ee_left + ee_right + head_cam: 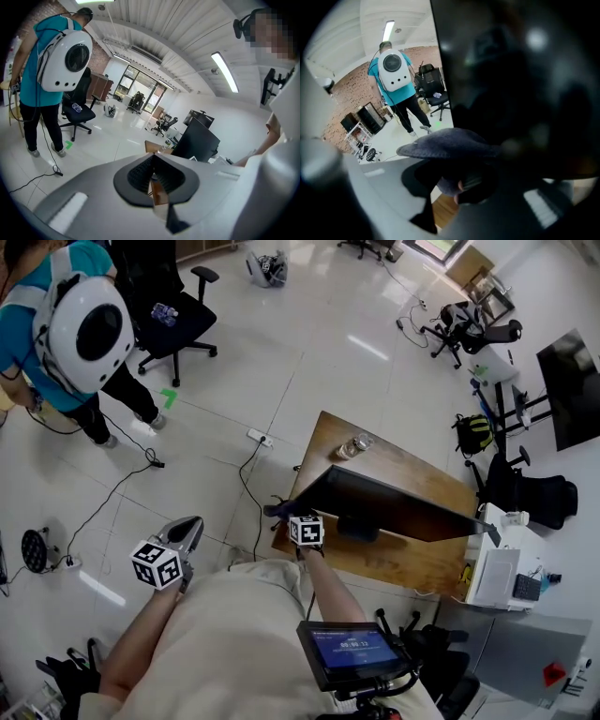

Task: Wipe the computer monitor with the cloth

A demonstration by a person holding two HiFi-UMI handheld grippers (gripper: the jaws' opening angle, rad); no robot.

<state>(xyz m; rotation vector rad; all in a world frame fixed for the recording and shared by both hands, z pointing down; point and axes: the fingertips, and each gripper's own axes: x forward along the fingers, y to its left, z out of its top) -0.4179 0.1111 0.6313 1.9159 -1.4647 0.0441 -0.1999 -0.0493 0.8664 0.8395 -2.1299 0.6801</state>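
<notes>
I'm looking down on a glossy white tile floor (309,343). Cables trail across it to a power strip (260,438) just off the left edge of a wooden desk (412,474). A black office chair (178,320) stands beside a person wearing a white backpack (80,329), and a brick wall (347,98) runs behind them. More chairs (464,329) sit well beyond the desk. Overhead, a long strip light (224,70) hangs under a ribbed white ceiling (154,23). Glass doors (136,84) brighten the far end.

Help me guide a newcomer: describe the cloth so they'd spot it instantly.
Find the wooden desk bearing a big black monitor. At the monitor's left end in the head view, the right gripper pinches a dark grey-blue cloth. It is the only soft, floppy thing there.
</notes>
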